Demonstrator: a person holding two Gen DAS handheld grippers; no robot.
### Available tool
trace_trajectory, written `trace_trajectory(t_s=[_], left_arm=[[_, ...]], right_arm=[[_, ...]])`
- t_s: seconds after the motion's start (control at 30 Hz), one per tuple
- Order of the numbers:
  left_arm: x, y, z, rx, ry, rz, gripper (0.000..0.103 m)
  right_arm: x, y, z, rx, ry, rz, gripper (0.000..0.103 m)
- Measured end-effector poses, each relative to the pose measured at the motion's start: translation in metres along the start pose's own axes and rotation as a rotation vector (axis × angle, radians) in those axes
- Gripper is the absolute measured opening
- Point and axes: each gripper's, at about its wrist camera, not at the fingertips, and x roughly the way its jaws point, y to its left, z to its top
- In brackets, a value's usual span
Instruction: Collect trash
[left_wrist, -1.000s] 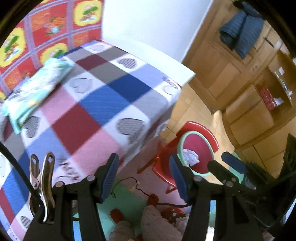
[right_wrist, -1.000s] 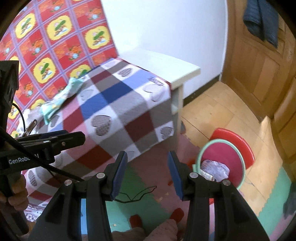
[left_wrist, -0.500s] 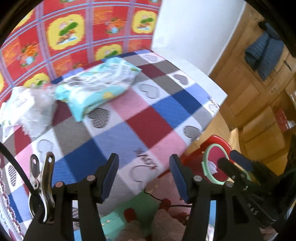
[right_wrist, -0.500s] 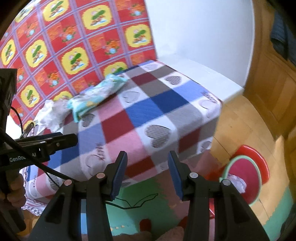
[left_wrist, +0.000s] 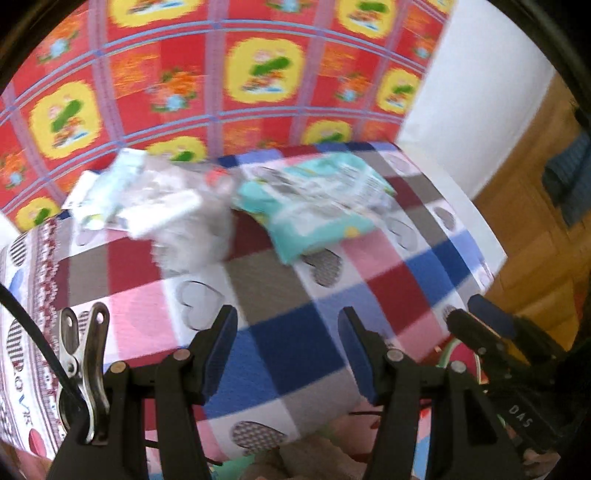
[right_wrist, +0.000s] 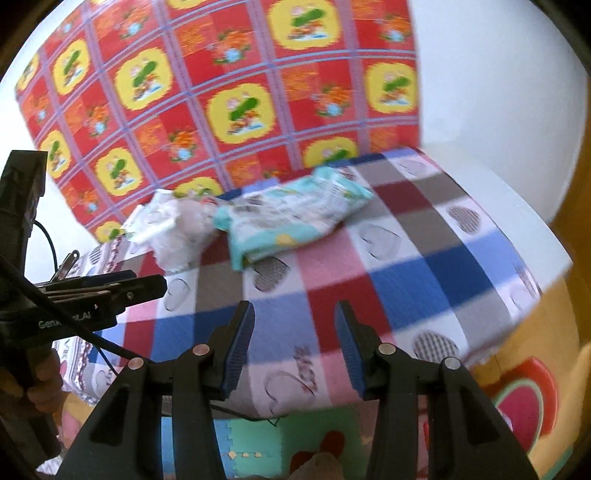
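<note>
Both empty: left gripper (left_wrist: 284, 350) and right gripper (right_wrist: 293, 345) spread apart above the checked blanket (left_wrist: 295, 343). Risk of snagging blanket with the crumpled wrappers (right_wrist: 170, 229), or dropping the slippery teal packet (right_wrist: 291, 214).

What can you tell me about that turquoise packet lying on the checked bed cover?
The turquoise packet is a soft, flat plastic pack, pale blue-green with white panels and a small yellow mark; its print is too blurred to read. It looks slightly crumpled and lies flat on the checked cover, set at a slant, near the red and yellow patterned cloth at the back. Its left end sits right by a heap of crumpled white wrappers, possibly touching. Nothing grips it.
</note>
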Motion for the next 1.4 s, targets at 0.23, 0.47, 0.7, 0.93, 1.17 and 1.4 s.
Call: trace_trajectory(t_s=[0.23,0.47,0.7,0.93,1.17,1.4], left_arm=[[-0.008,0.038,0.018,-0.117,-0.033,0.079,0.06],[-0.011,0.072,0.034,-0.196,-0.053,0.145,0.06],[-0.007,0.107,0.051,-0.227,-0.05,0.184,0.06],[0.008,0.139,0.072,-0.215,-0.028,0.204,0.06],[0.035,0.161,0.097,-0.168,-0.002,0.197,0.06],[0.068,0.176,0.117,-0.115,0.047,0.184,0.06]], right_arm=[[0.029,0.017,0.032,-0.094,0.027,0.105,0.046],[0.051,0.036,0.058,-0.182,0.038,0.17,0.046],[0.075,0.056,0.076,-0.187,0.052,0.199,0.046],[0.096,0.075,0.091,-0.164,0.064,0.202,0.046],[0.117,0.093,0.104,-0.175,0.077,0.198,0.046],[0.143,0.103,0.117,-0.161,0.103,0.177,0.046]])
